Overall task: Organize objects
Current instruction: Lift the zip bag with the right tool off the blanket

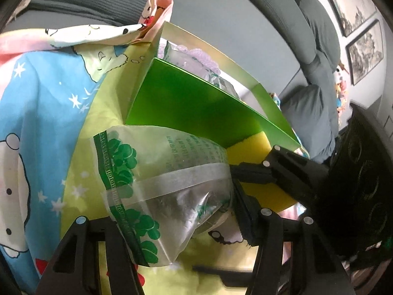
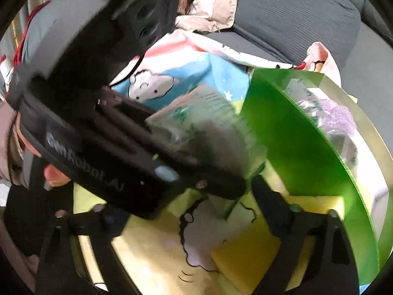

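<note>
Right up close, the left gripper (image 1: 172, 223) holds a clear plastic bag (image 1: 162, 186) with green print on it. Its two fingers stand wide and the bag sits between them, but I cannot tell if they pinch it tight.

Just beside it, the right gripper (image 1: 245, 179) reaches in from the side. One finger lies against the bag's edge and over a yellow sponge (image 1: 253, 147). In its own view, the right gripper (image 2: 176, 218) has its fingers spread apart, with nothing between them.

Under all this lies a bright cartoon cloth (image 1: 44, 113) with stars and white sheep on blue and yellow-green.

A bit farther back stands a green box (image 1: 196, 108), open at the top. Another clear bag (image 1: 196, 66) with something pale purple inside already sits in it.

So I think the job is partly done. One bag is in the box. The bag in hand and the sponge are still outside, and they likely go in next.

The held bag looks thin, crinkly and soft, with a wide tape strip across it.

Far behind is a grey sofa (image 1: 245, 12).
</note>
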A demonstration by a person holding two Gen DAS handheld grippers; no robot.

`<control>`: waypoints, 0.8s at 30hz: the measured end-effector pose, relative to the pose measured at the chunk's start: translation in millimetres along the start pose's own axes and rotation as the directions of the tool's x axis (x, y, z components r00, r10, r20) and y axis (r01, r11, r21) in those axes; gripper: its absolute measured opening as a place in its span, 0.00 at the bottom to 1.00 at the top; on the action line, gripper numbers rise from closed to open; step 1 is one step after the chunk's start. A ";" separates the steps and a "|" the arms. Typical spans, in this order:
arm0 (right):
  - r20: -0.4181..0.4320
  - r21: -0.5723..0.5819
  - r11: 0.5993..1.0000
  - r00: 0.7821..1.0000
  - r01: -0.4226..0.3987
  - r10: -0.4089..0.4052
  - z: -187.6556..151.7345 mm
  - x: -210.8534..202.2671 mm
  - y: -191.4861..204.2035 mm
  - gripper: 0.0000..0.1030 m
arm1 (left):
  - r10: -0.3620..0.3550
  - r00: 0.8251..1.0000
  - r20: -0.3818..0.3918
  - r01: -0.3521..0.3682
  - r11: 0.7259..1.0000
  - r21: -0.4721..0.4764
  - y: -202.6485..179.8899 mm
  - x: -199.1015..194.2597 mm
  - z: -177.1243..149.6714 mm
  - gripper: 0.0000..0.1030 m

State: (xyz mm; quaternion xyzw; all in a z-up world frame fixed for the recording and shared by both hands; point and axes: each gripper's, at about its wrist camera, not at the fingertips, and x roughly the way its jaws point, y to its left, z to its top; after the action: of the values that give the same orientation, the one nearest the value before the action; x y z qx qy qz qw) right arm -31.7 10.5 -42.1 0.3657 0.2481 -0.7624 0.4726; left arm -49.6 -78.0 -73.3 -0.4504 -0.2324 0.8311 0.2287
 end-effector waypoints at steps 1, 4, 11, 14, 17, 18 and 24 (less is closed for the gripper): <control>-0.004 -0.006 1.000 1.000 0.005 -0.005 1.6 -1.9 -0.9 0.70 | 0.011 1.000 0.002 -0.011 1.000 0.012 -2.2 -0.1 -0.8 0.57; -0.021 -0.013 0.999 0.999 0.029 -0.029 5.7 -0.6 -1.7 0.57 | 0.005 1.000 0.008 -0.004 1.000 -0.013 0.2 -2.3 0.2 0.56; -0.007 -0.014 0.997 0.997 0.081 -0.081 13.8 9.9 0.4 0.61 | -0.012 1.000 0.013 0.013 0.998 -0.063 11.0 -5.4 4.2 0.54; 0.002 -0.022 0.995 0.996 0.093 -0.093 16.7 12.3 0.8 0.66 | -0.020 1.000 0.011 0.021 0.997 -0.076 13.9 -6.9 3.7 0.54; -0.003 -0.036 0.994 0.995 0.104 -0.104 19.6 15.6 0.3 0.73 | -0.013 1.000 0.006 0.014 0.996 -0.092 13.1 -8.0 5.4 0.54; -0.006 -0.040 0.993 0.994 0.110 -0.110 20.8 16.9 0.3 0.74 | 0.000 1.000 0.007 0.001 0.996 -0.088 11.0 -9.5 6.1 0.54; 0.023 -0.044 0.993 0.994 0.109 -0.108 24.7 13.5 1.2 0.92 | 0.032 0.999 -0.025 -0.034 0.998 -0.044 3.9 -9.1 7.0 0.54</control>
State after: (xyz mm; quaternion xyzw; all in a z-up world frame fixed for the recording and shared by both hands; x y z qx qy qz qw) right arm -42.4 -15.1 -37.8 0.3332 0.2798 -0.7848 0.4413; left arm -51.8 -87.7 -66.3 -0.4694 -0.2404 0.8238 0.2078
